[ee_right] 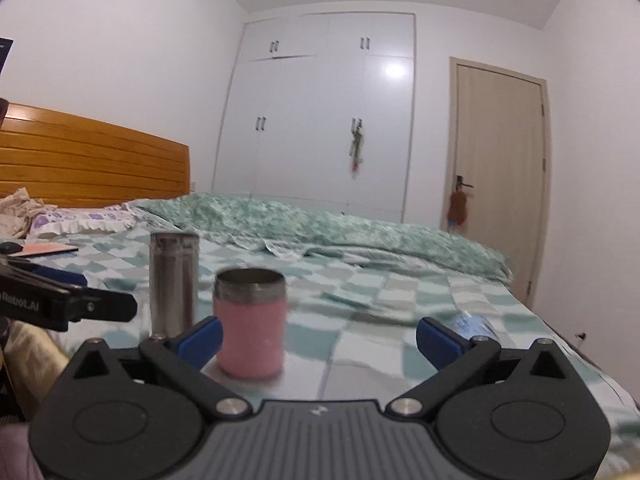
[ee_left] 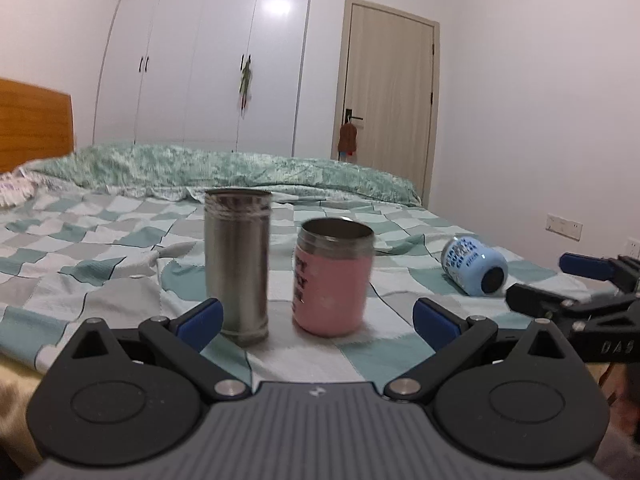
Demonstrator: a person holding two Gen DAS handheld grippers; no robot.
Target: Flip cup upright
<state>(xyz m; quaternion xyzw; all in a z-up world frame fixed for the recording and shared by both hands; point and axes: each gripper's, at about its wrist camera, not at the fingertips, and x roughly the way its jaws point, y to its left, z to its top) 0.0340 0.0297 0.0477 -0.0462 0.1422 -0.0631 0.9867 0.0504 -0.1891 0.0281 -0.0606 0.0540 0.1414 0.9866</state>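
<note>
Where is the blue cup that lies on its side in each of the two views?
Left wrist view: the blue cup lies at the right on the checked bedspread, beyond the open left gripper.
Right wrist view: only its blurred top shows behind the right finger of the open right gripper.
Shared landmark: the upright pink cup.

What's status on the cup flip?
Both hand-held grippers open: left, right. Blue cup on its side, untouched. Pink cup, steel cup upright.

Soft indoor light, wardrobe (ee_left: pixel 224 60) glare, motion blur, fisheye bending.
</note>
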